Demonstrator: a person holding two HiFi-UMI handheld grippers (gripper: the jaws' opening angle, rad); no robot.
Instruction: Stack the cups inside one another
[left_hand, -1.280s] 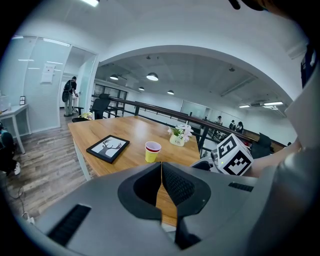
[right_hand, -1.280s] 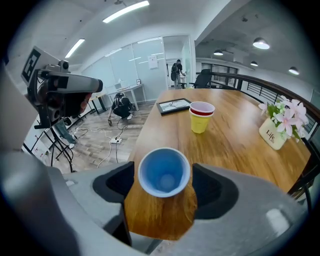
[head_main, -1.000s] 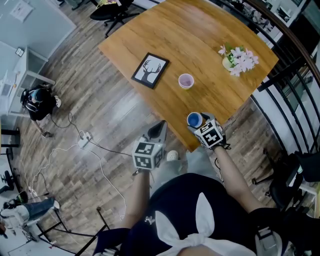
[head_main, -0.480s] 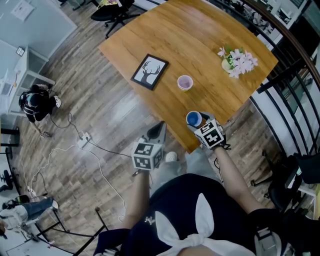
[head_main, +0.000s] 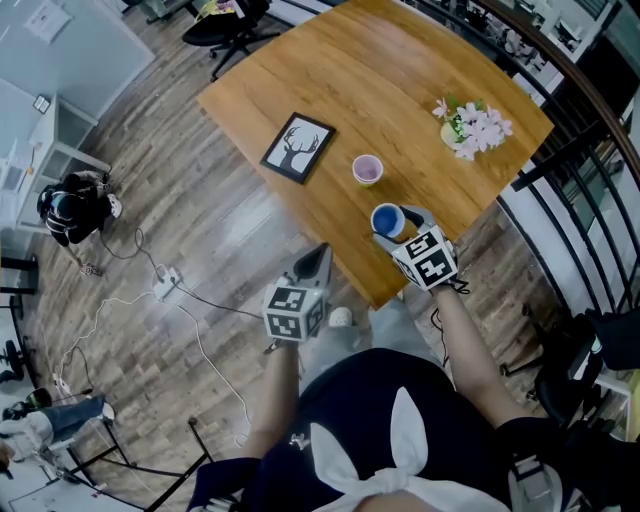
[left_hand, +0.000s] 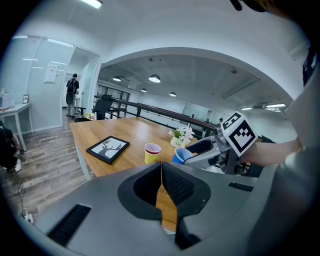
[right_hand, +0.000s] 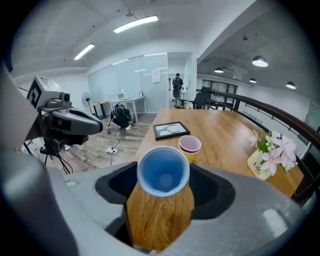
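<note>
We find the blue cup (right_hand: 163, 171) lifted off the tabletop (head_main: 380, 80) and nearer the yellow cup (head_main: 367, 169) than in the earlier frame. It stands upright, with a pale rim and a blue interior (nothing inside). The right gripper (head_main: 395, 226) has just closed slightly and clamps its sides. The left gripper (left_hand: 161, 172), jaws together and empty, hangs off the tabletop's near edge.

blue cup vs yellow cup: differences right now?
The blue cup is gripped by the jaws of the right gripper, which have just been closing on it; the yellow cup stands free on the table. The blue cup is empty; the yellow cup has a red cup nested inside. Both are upright.
</note>
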